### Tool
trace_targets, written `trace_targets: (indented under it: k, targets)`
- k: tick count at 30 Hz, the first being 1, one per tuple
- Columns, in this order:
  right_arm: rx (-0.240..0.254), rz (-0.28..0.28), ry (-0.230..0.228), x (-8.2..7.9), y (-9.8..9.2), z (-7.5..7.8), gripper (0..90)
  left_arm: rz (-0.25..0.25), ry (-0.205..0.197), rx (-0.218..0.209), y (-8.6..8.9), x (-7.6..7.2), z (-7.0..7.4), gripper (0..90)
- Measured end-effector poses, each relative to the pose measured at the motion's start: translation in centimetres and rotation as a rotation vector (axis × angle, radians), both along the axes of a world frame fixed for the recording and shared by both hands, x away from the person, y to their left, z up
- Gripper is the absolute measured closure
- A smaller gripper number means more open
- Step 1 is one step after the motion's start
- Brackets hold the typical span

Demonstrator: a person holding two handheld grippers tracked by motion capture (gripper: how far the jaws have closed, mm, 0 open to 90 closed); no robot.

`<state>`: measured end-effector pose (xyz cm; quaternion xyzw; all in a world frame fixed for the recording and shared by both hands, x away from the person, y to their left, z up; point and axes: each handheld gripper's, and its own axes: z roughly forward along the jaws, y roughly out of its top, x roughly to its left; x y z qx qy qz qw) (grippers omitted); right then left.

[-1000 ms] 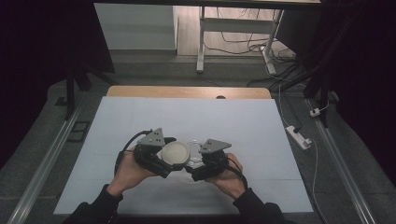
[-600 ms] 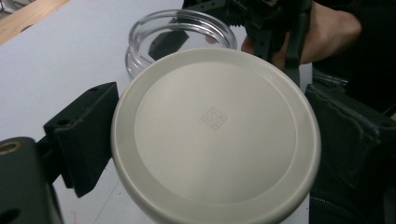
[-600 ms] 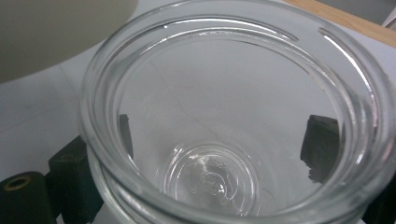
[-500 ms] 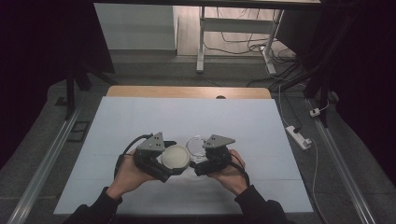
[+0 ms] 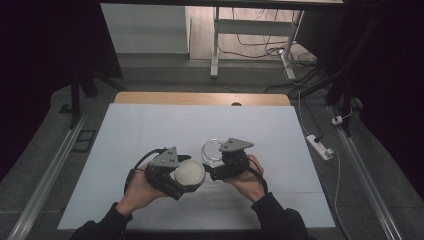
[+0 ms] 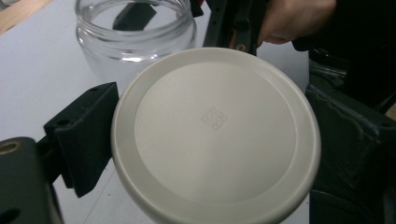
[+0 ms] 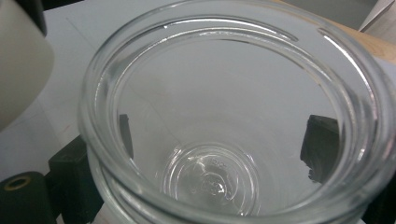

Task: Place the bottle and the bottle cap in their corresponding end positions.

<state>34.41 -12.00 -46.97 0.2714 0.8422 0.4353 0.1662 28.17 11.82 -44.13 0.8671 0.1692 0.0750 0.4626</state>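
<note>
Presently, from the high view, we list: one white worktop (image 5: 150, 125); one left gripper (image 5: 176, 181) with its fingers closed on a cream lid (image 5: 189, 174); one right gripper (image 5: 216, 165) holding a clear glass jar (image 5: 212, 150). Lid and jar sit side by side near the front middle of the worktop, the lid just left of the jar's open mouth and close to it, not over it. A hand (image 5: 137, 192) backs the left gripper, another hand (image 5: 249, 177) the right.

Left gripper view: lid (image 6: 215, 135), flat face toward the camera, clamped at its rim between a black finger (image 6: 84, 135) on one side and a darker one on the other. Jar (image 6: 135, 35) beyond it, mouth open, empty. Part of the right gripper and its hand lie behind the jar.

Right gripper view: jar (image 7: 233, 121) seen straight down its mouth; threads on the neck are plain, the bottom bare. Two dark fingers (image 7: 320, 144) show through the glass on either side, pressed to the wall. Lid edge (image 7: 21, 70) at upper left.

Step in hand, as we judge it: closing the jar. To do it well we would bring the lid level over the mouth, centre it on the threads before lowering, keep the jar steady and upright, and turn only once the lid sits flat, so it does not cross-thread.
</note>
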Motion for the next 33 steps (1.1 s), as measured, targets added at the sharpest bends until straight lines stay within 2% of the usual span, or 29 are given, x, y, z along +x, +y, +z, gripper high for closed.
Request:
trace_targets:
  k: [11, 14, 17, 18, 20, 25, 30, 33]
  targets:
    - [0.004, -0.028, -0.005, 1.6, 0.1, -0.1, 6.5, -0.020, 0.007, 0.018, -0.8, 0.2, -1.6, 8.7]
    - [0.003, -0.033, -0.009, 2.0, 0.2, -0.2, 6.5, -0.023, 0.005, 0.031, -1.1, 0.4, -2.3, 8.7]
    - [0.001, -0.040, -0.012, 2.4, 0.3, -0.3, 6.5, -0.024, 0.010, 0.025, -1.4, 0.5, -3.0, 8.7]
    - [0.003, -0.044, -0.009, 2.6, 0.4, -0.3, 6.5, -0.034, 0.002, 0.040, -1.5, 0.6, -3.2, 8.7]
    - [-0.001, -0.047, -0.014, 2.9, 0.4, -0.4, 6.5, -0.037, 0.002, 0.040, -1.6, 0.6, -3.4, 8.7]
    - [-0.002, -0.054, -0.013, 3.6, 0.8, -0.6, 6.5, -0.055, -0.002, 0.045, -2.4, 0.7, -4.3, 8.6]
    - [-0.005, -0.060, -0.014, 4.2, 1.2, -0.8, 6.5, -0.072, -0.014, 0.072, -3.4, 0.6, -5.1, 8.7]
    - [-0.005, -0.062, -0.014, 4.7, 1.5, -0.9, 6.5, -0.077, -0.009, 0.080, -4.0, 0.8, -5.8, 8.6]
